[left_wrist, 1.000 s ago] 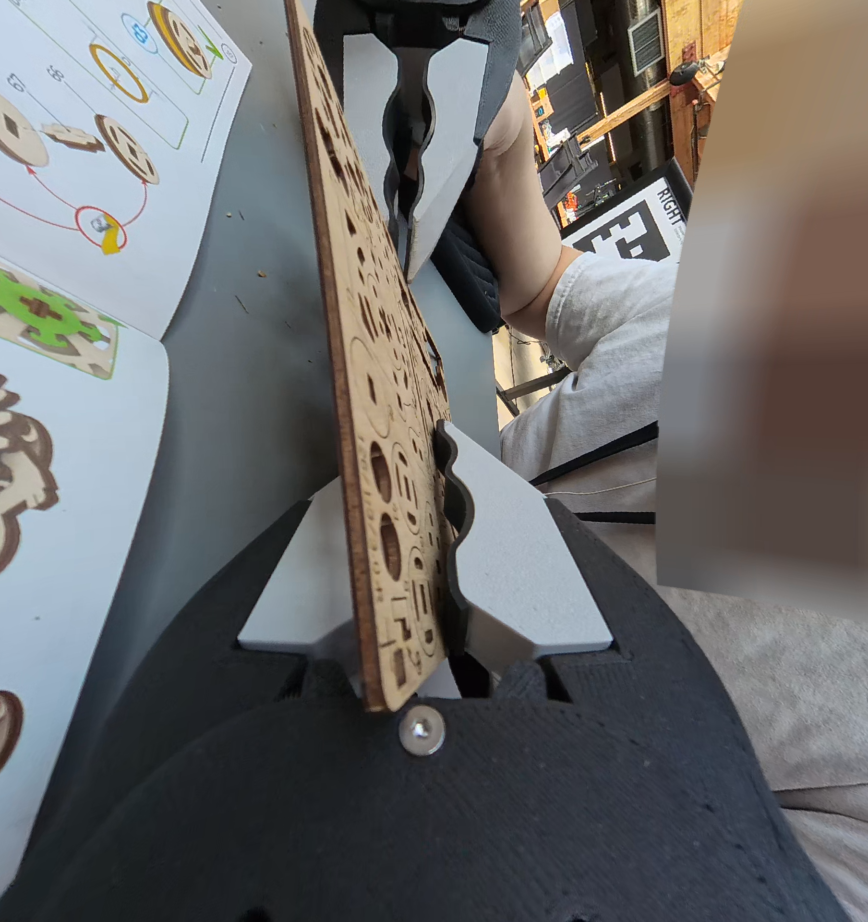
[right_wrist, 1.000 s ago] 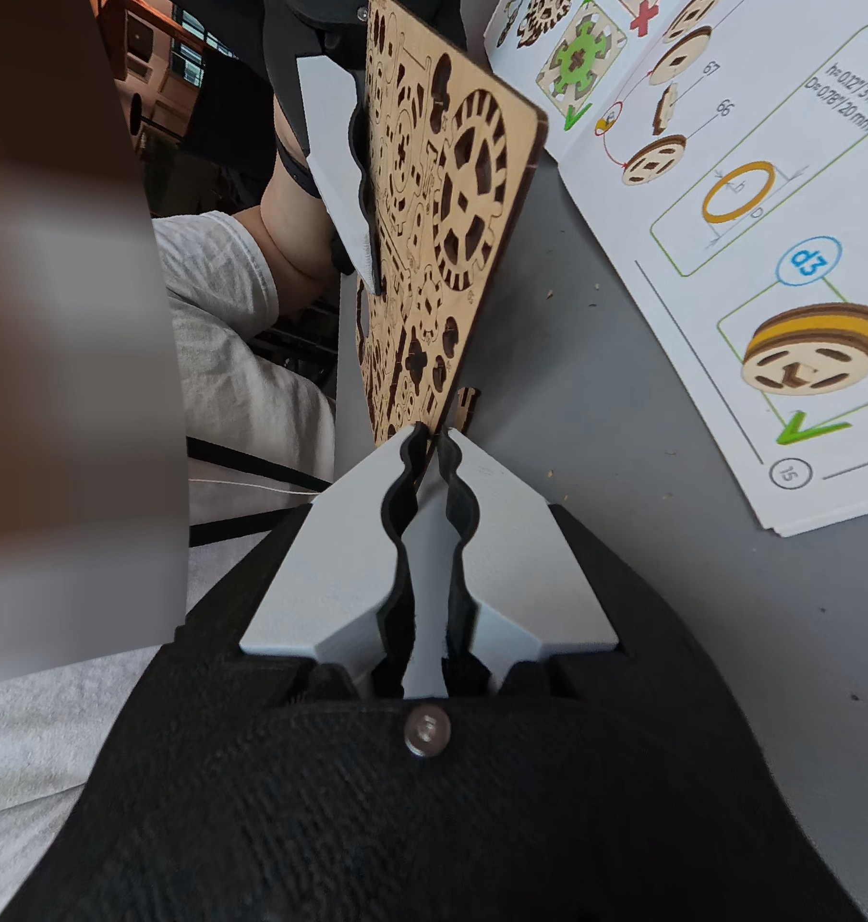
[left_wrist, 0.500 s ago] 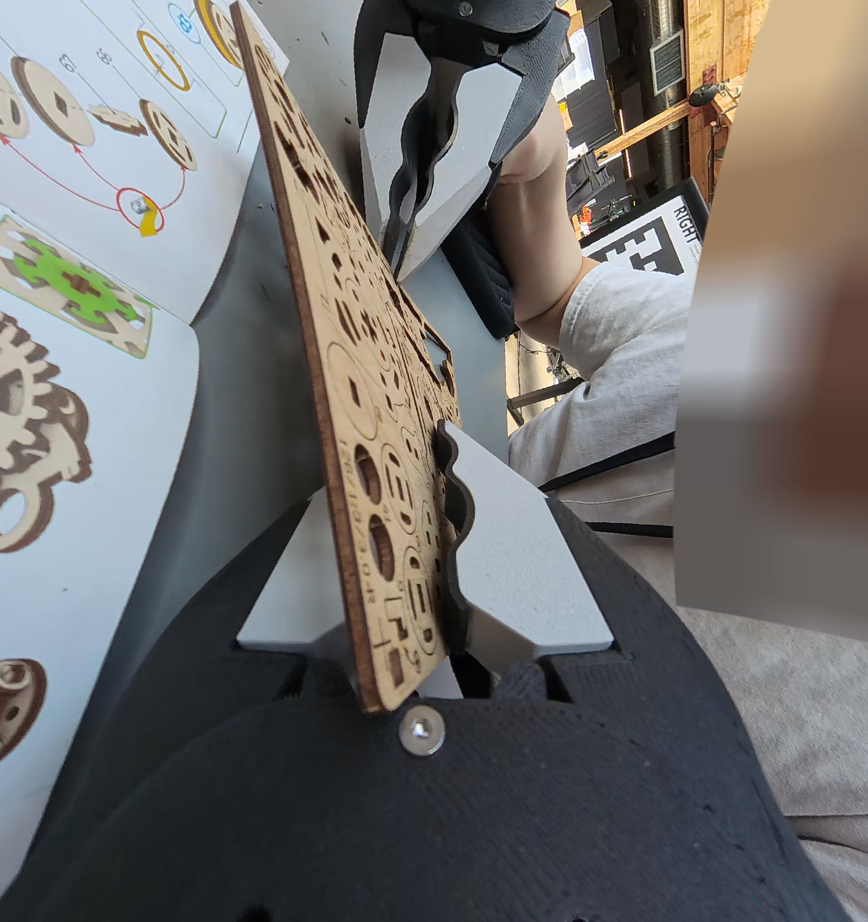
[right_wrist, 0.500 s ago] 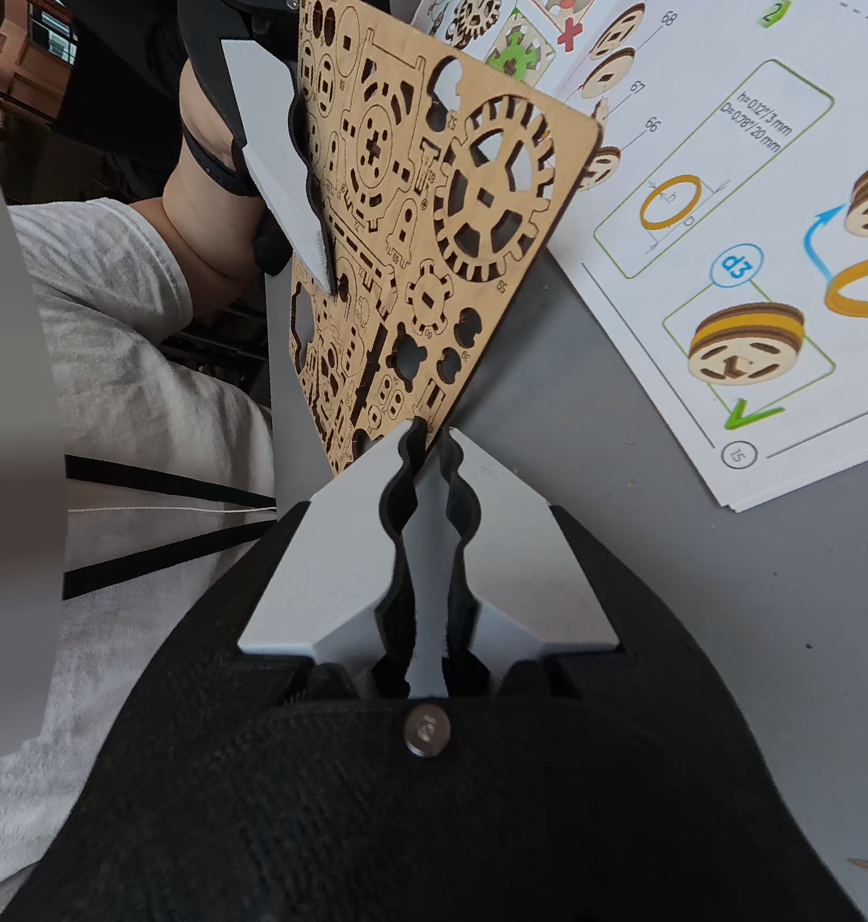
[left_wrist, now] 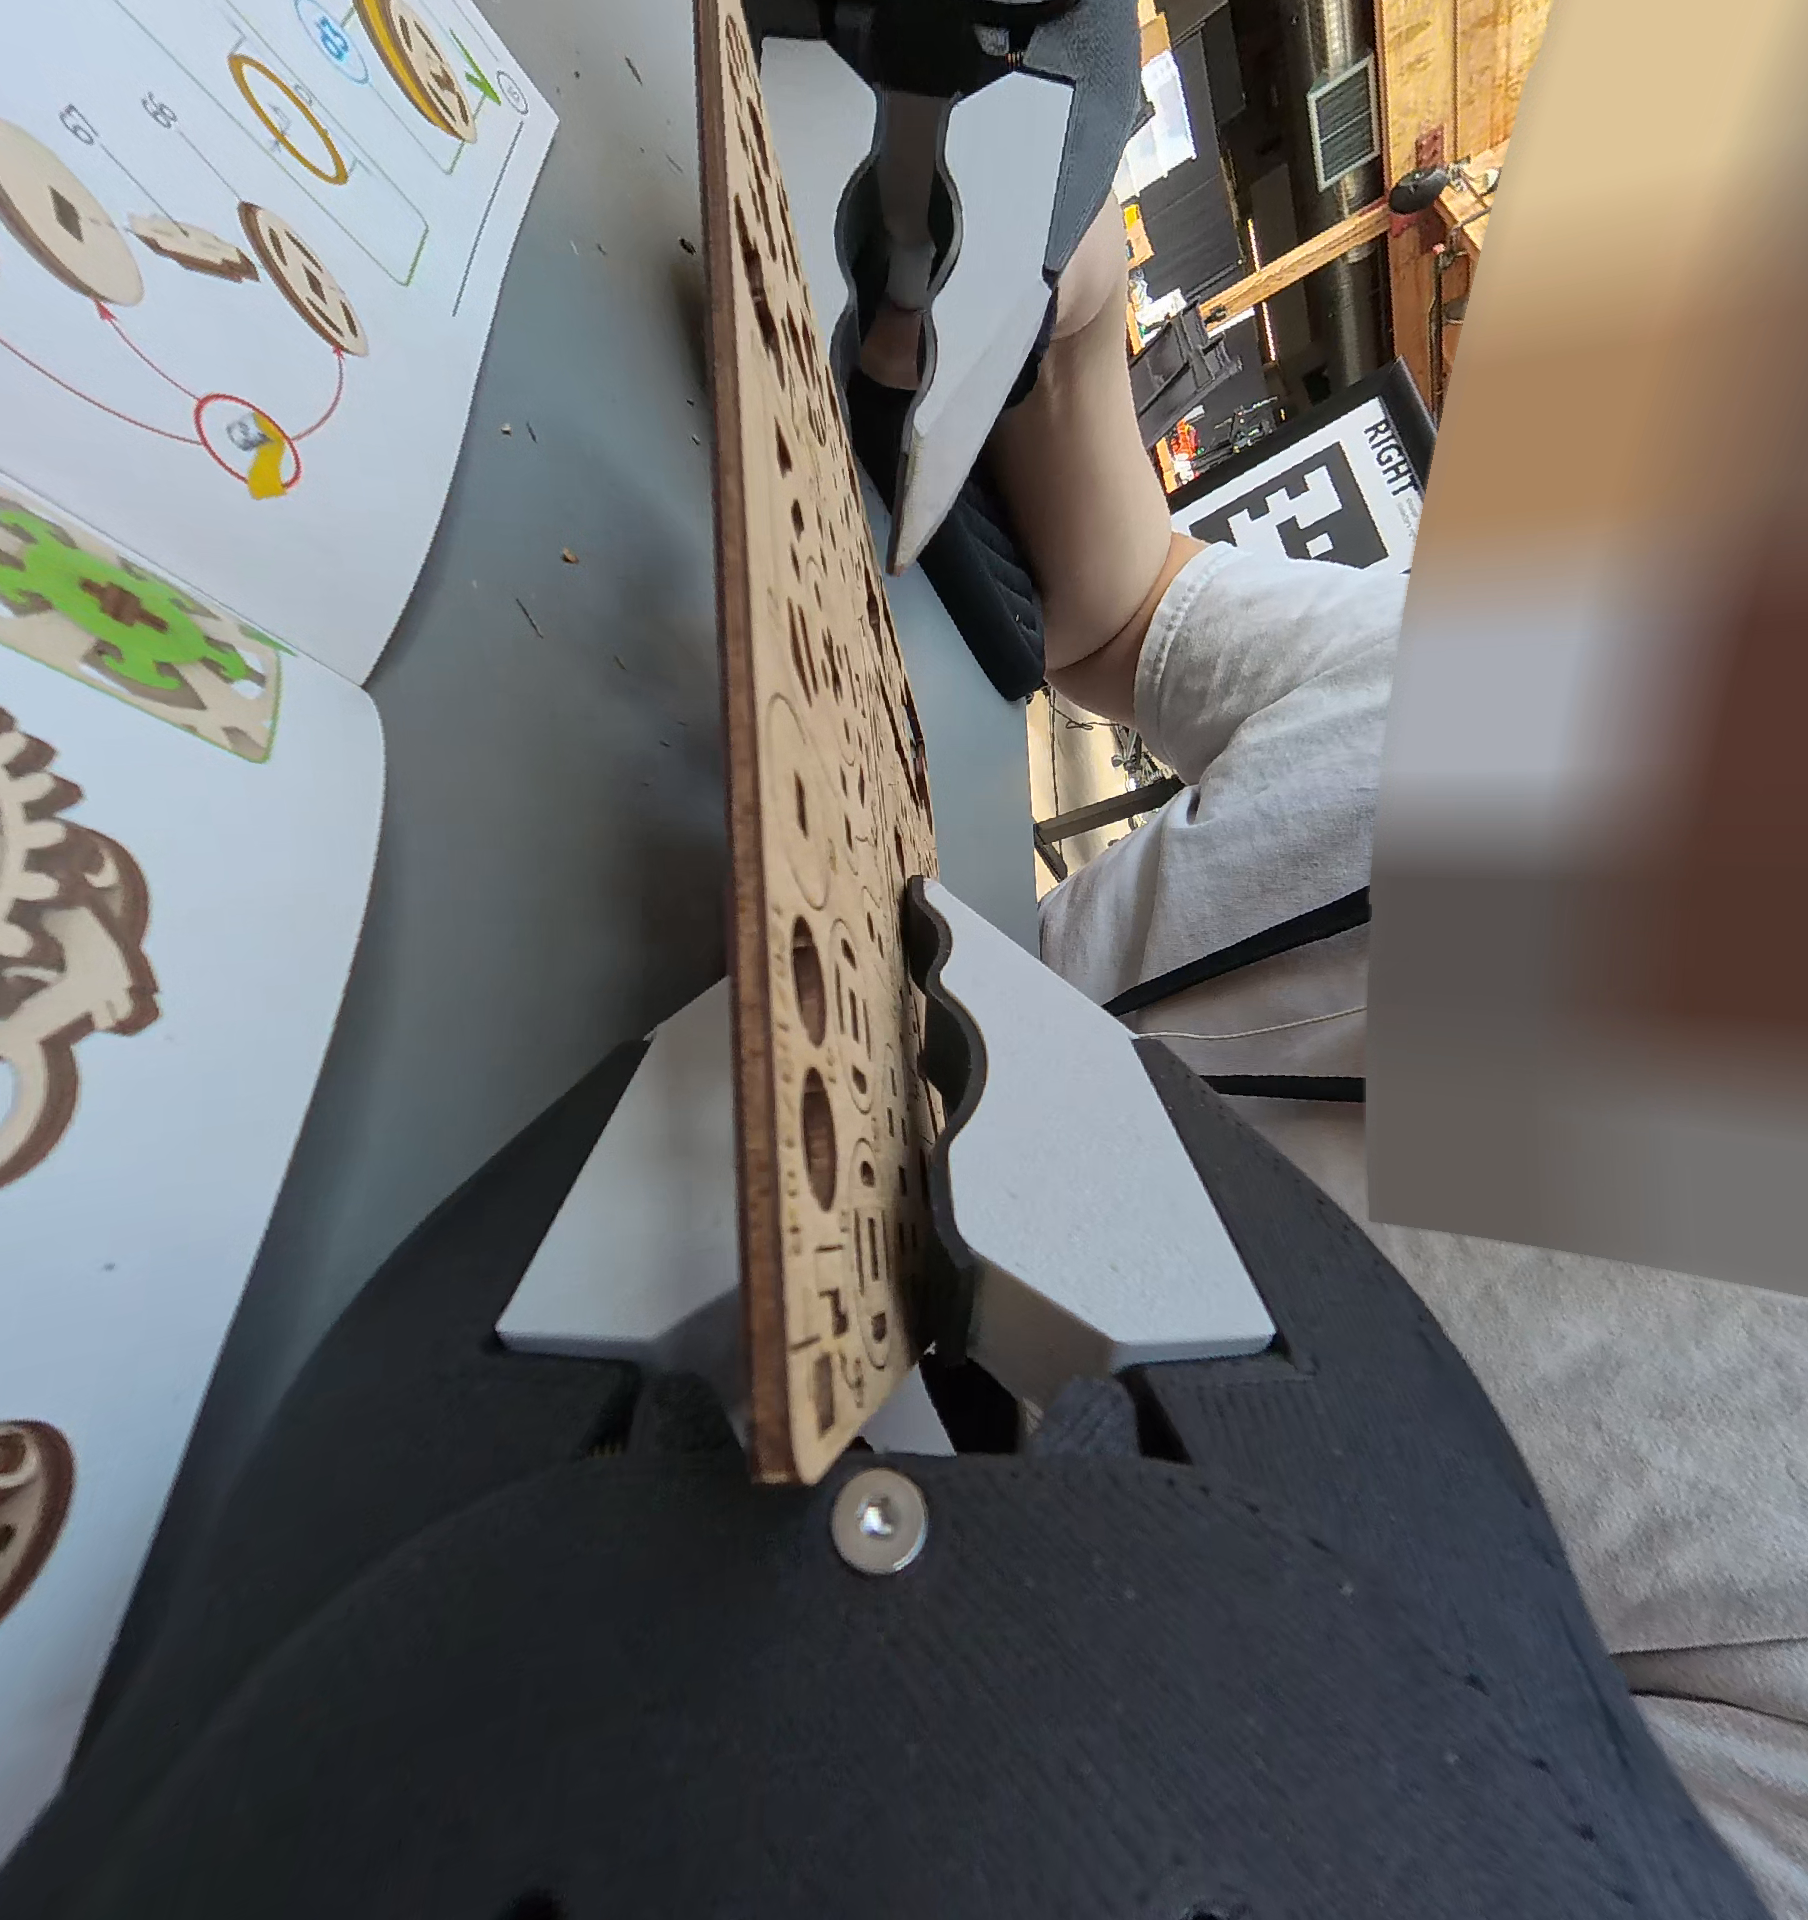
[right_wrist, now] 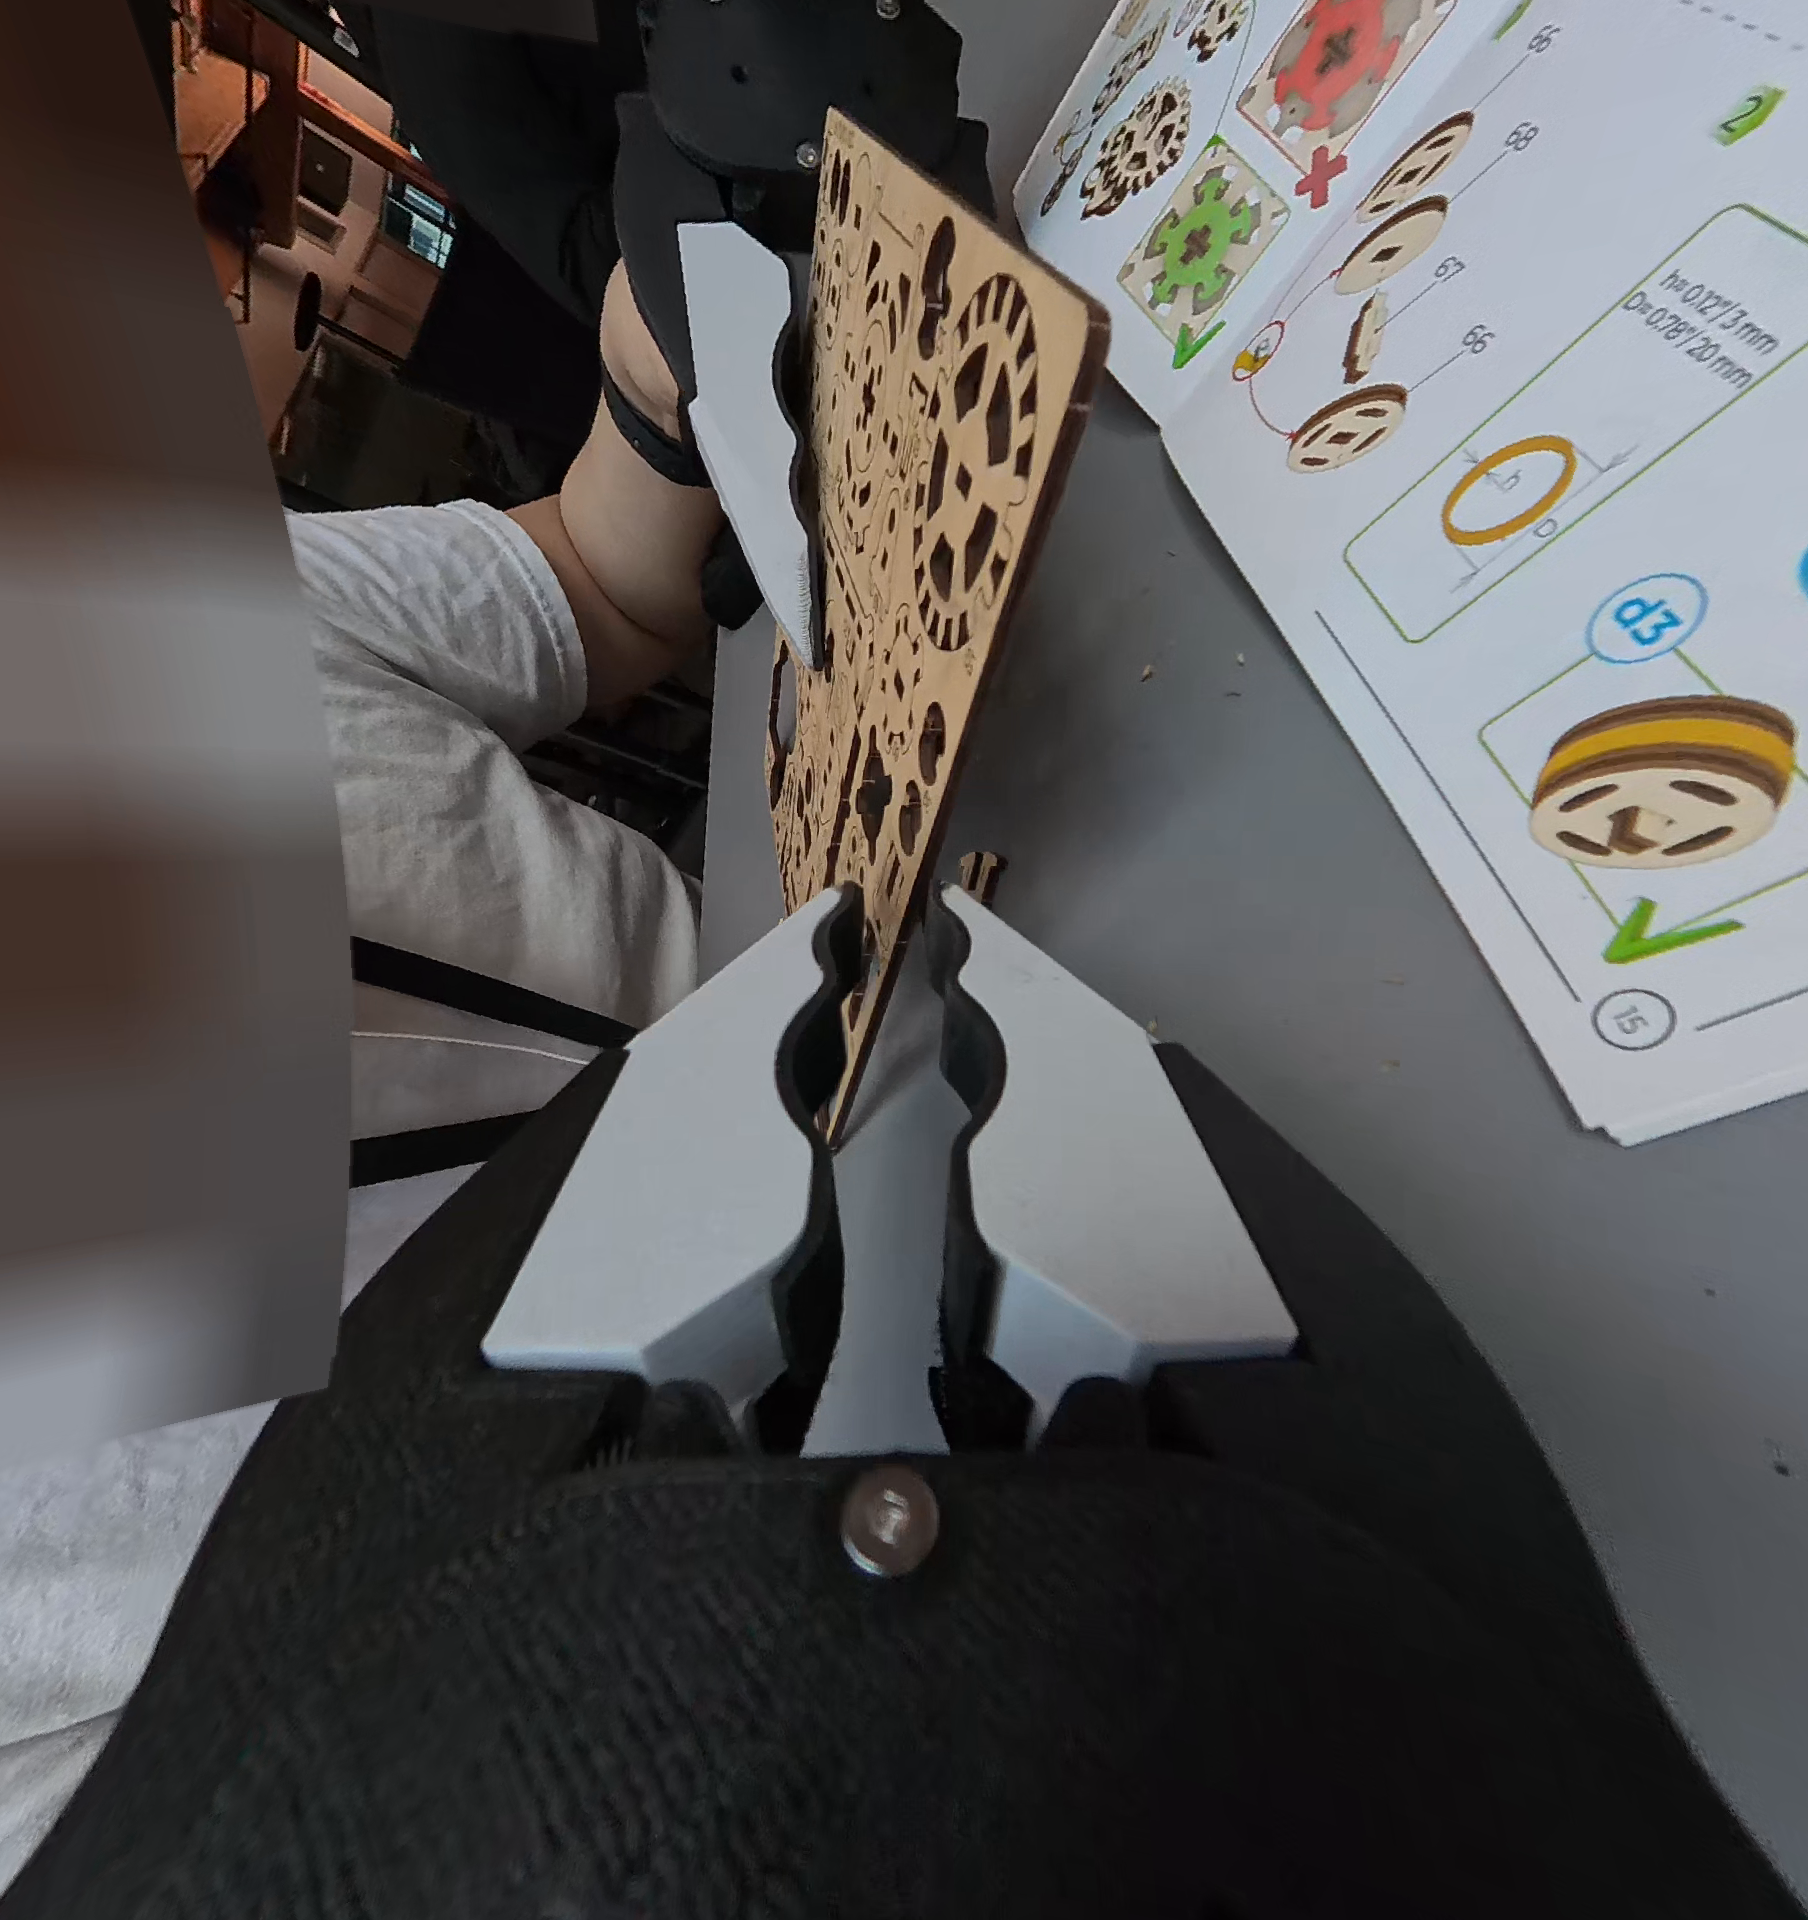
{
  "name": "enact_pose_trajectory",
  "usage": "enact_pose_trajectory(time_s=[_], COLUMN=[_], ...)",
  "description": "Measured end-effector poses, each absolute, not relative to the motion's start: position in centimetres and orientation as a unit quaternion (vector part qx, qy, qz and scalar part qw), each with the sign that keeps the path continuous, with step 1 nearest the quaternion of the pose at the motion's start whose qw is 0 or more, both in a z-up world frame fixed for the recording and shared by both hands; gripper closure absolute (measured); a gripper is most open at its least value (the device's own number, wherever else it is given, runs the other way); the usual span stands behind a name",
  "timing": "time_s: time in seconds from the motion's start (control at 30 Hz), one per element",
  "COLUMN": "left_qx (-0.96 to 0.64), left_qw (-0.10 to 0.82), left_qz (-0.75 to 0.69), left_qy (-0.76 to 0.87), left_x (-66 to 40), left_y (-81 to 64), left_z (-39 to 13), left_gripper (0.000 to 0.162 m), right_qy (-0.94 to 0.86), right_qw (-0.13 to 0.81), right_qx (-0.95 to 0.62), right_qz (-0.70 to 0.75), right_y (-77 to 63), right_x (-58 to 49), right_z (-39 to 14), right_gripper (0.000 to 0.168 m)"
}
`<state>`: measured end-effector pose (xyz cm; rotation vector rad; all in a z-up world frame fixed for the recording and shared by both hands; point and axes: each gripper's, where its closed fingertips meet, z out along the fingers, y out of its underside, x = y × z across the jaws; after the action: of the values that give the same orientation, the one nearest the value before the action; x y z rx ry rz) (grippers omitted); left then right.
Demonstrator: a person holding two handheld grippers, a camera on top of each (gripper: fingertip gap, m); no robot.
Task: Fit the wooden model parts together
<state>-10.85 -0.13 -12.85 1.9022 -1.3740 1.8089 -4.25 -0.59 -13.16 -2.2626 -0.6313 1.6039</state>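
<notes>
1. Left gripper (left_wrist: 827,1039) pinches the wooden parts sheet (left_wrist: 827,831) on edge above the grey bench (left_wrist: 567,831), likely exposing both faces.
2. Right gripper (right_wrist: 895,914) has fingers slightly spread around the sheet's corner, not clamped.
3. The instruction booklet (right_wrist: 1606,520) lies open alongside, presumably for reference.
</notes>
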Motion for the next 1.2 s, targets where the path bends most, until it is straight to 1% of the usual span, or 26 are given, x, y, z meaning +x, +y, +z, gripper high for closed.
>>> enact_pose_trajectory(time_s=[0.03, 0.1, 0.17, 0.57, 1.2], left_qx=[0.64, 0.639, 0.639, 0.635, 0.646], left_qw=[0.09, 0.089, 0.088, 0.087, 0.079], left_qz=[0.608, 0.608, 0.608, 0.608, 0.593], left_qy=[-0.461, -0.462, -0.463, -0.469, -0.474], left_x=[-10.8, -10.8, -10.8, -10.8, -10.9], left_y=[-0.1, -0.1, -0.1, -0.3, -0.3], left_z=[-12.9, -12.8, -12.8, -12.7, -12.9], left_gripper=[0.161, 0.161, 0.161, 0.161, 0.161], right_qy=[-0.222, -0.224, -0.224, -0.219, -0.222], right_qw=[0.139, 0.137, 0.138, 0.124, 0.128], right_qx=[-0.786, -0.789, -0.79, -0.793, -0.819], right_qz=[0.56, 0.555, 0.555, 0.555, 0.514], right_y=[-0.8, -0.9, -0.8, -1.2, -1.0], right_x=[-4.4, -4.4, -4.4, -4.5, -4.5], right_z=[-13.2, -13.4, -13.4, -13.6, -14.8], right_gripper=[0.156, 0.161, 0.162, 0.163, 0.16])
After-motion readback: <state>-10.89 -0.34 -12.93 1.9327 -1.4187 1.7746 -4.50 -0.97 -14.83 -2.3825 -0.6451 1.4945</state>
